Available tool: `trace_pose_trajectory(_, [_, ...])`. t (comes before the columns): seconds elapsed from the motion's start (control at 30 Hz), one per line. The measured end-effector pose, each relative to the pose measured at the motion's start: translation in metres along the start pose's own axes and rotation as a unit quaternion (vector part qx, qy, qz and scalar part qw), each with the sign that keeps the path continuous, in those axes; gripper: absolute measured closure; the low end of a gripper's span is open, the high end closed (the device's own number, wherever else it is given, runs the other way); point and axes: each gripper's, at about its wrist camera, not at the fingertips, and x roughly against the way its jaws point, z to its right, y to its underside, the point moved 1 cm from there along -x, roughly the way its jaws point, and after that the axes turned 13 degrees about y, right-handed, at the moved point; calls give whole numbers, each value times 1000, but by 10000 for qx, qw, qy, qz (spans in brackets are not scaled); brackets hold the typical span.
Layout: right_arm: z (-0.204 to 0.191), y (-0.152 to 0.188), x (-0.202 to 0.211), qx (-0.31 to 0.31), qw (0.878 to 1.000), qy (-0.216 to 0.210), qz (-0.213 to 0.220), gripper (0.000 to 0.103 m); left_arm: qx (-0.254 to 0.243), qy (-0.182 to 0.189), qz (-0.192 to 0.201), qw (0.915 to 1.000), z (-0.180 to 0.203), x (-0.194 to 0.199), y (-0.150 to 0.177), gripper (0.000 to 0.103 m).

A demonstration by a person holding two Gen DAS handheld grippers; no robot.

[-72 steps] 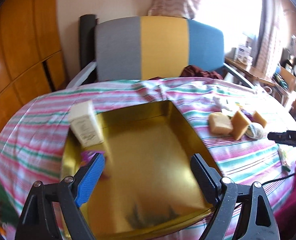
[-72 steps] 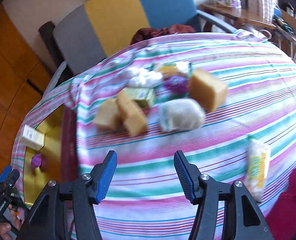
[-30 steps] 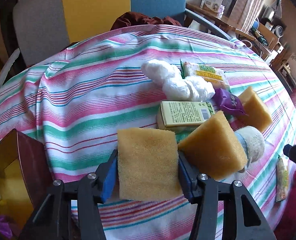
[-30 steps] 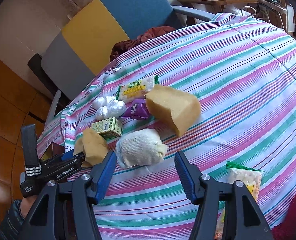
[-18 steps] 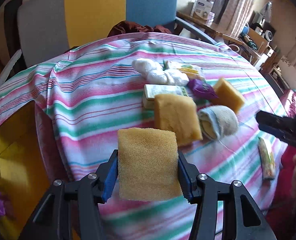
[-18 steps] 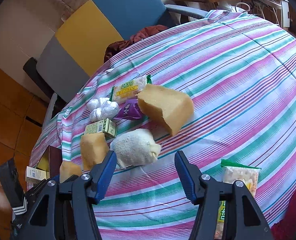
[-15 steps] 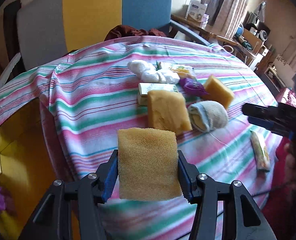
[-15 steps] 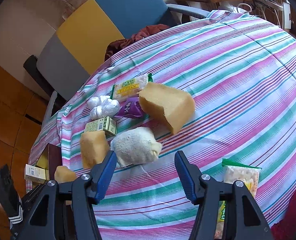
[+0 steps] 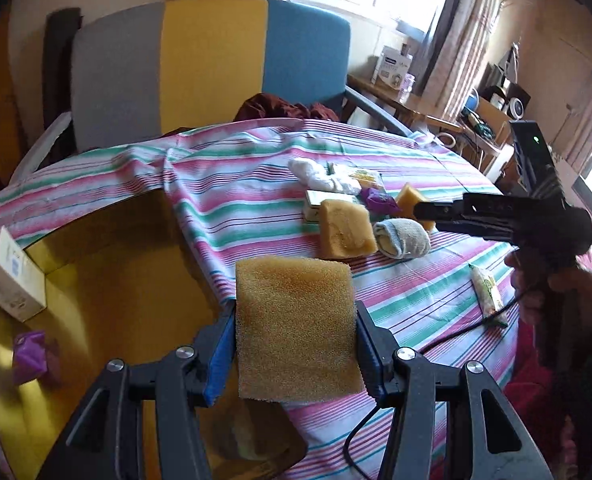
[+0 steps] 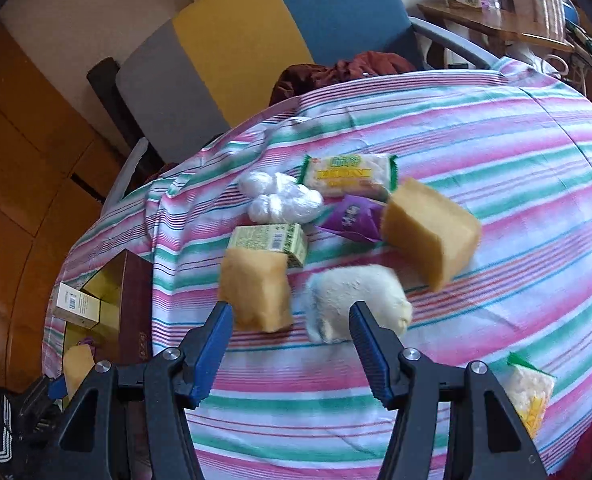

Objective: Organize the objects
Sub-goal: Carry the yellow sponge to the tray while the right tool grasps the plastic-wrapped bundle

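My left gripper (image 9: 296, 340) is shut on a yellow sponge (image 9: 296, 328) and holds it over the right edge of the gold tin box (image 9: 107, 280). The box holds a white carton (image 9: 9, 276) and a purple packet (image 9: 29, 356). My right gripper (image 10: 289, 340) is open and empty above the striped tablecloth, just in front of a second sponge (image 10: 255, 288) and a rolled white sock (image 10: 356, 304). A third sponge (image 10: 432, 228), a green carton (image 10: 269, 242), a purple packet (image 10: 352, 218), a white plastic bundle (image 10: 279, 198) and a snack pack (image 10: 352, 174) lie behind.
A grey, yellow and blue chair (image 9: 207, 68) stands behind the table. Another snack pack (image 10: 530, 392) lies near the table's front right edge. A black cable (image 9: 436, 344) runs over the cloth. A wooden cabinet (image 10: 19, 160) is at the left.
My left gripper has lifted the sponge off the cloth and carried it left to the gold box. My right gripper has moved closer to the second sponge and the sock.
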Motion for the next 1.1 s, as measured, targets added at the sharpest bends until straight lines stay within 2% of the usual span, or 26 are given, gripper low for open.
trace_pose_trajectory(0.13, [-38, -28, -23, 479, 9988, 87, -11, 42, 252, -76, 99, 9996, -21, 17, 10, 49])
trace_pose_trajectory(0.27, [-66, -60, -52, 886, 9954, 364, -2, 42, 488, -155, 200, 9985, -42, 32, 21, 49])
trace_pose_trajectory(0.37, [-81, -81, -76, 1214, 9900, 718, 21, 42, 638, -248, 273, 9973, -56, 45, 29, 49])
trace_pose_trajectory(0.5, [-91, -98, -116, 1580, 9807, 1121, -258, 42, 883, -300, 344, 9950, -74, 57, 39, 49])
trace_pose_trajectory(0.57, [-92, -104, -136, 1682, 9744, 1451, -336, 42, 1005, -315, 340, 9939, -81, 58, 42, 49])
trace_pose_trajectory(0.6, [-92, -105, -144, 1713, 9733, 1482, -381, 43, 1051, -325, 336, 9934, -83, 59, 44, 49])
trace_pose_trajectory(0.67, [-94, -105, -155, 1850, 9684, 1632, -368, 57, 1122, -331, 338, 9926, -87, 59, 46, 49])
trace_pose_trajectory(0.7, [-96, -106, -155, 1897, 9666, 1701, -286, 60, 1143, -321, 332, 9924, -87, 59, 47, 49])
trace_pose_trajectory(0.83, [-108, -110, -144, 1990, 9673, 1569, -76, 63, 1200, -326, 330, 9917, -90, 59, 51, 49])
trace_pose_trajectory(1.1, [-147, -92, -94, 2009, 9769, 699, 221, 63, 1236, -338, 363, 9911, -89, 62, 56, 49])
